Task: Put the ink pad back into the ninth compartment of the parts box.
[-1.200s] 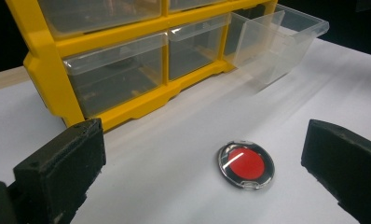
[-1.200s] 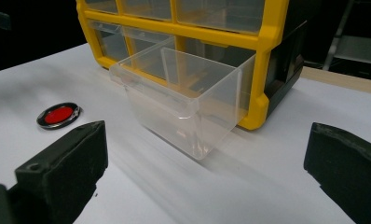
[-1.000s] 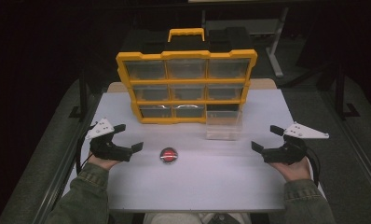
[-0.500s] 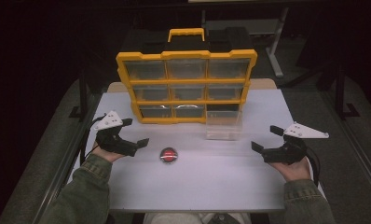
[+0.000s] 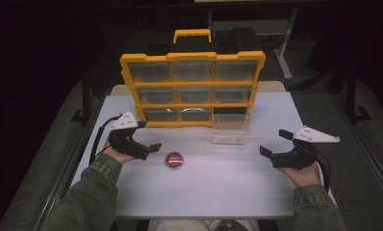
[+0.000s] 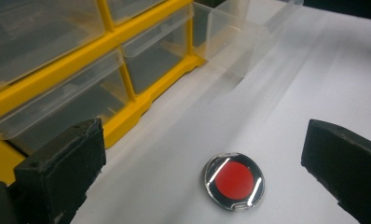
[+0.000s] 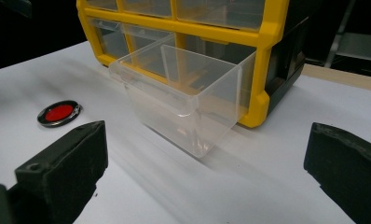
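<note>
On the white worktop (image 5: 218,178), the red disc (image 5: 173,160) lies flat near the pulled-out clear drawer (image 5: 231,129), likely bound for it. With jaws spread, the left hand-held gripper (image 5: 148,144) has moved closer to the disc; the right hand-held gripper (image 5: 272,143) waits open, unchanged.

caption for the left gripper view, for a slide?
Open left gripper closing in on a red disc beside the yellow drawer cabinet.
</note>
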A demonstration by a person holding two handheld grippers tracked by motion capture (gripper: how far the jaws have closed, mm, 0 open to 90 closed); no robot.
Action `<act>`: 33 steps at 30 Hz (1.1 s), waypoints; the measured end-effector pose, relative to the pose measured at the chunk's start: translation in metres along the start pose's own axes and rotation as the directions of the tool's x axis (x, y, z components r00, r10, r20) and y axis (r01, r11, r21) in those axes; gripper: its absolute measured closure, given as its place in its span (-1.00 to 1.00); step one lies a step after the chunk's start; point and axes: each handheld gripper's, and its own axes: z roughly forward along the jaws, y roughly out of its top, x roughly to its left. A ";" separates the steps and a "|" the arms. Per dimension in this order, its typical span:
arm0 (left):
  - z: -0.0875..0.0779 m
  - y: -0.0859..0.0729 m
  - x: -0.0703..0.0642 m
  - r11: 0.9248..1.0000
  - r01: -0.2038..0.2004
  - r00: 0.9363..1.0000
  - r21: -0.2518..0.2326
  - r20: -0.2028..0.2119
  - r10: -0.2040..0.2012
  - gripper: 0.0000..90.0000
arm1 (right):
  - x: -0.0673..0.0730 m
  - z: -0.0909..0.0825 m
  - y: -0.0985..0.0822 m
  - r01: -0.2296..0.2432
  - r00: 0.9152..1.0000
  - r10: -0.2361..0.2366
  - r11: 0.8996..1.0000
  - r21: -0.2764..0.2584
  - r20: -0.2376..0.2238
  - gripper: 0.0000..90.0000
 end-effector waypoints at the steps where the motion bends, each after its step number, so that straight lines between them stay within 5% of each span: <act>1: 0.002 0.000 -0.001 1.000 -0.004 1.000 0.007 0.004 0.004 -1.00 | 0.000 0.000 0.000 -0.002 1.000 0.002 1.000 -0.001 0.001 -1.00; 26: 0.032 -0.004 -0.005 0.994 -0.049 0.996 0.099 0.075 0.042 -1.00 | 0.001 0.001 0.000 0.010 1.000 -0.010 1.000 0.007 -0.007 -1.00; 33: 0.043 -0.007 -0.010 0.984 -0.081 0.993 0.156 0.103 0.065 -1.00 | 0.001 0.002 0.000 0.008 1.000 -0.007 1.000 0.011 -0.011 -1.00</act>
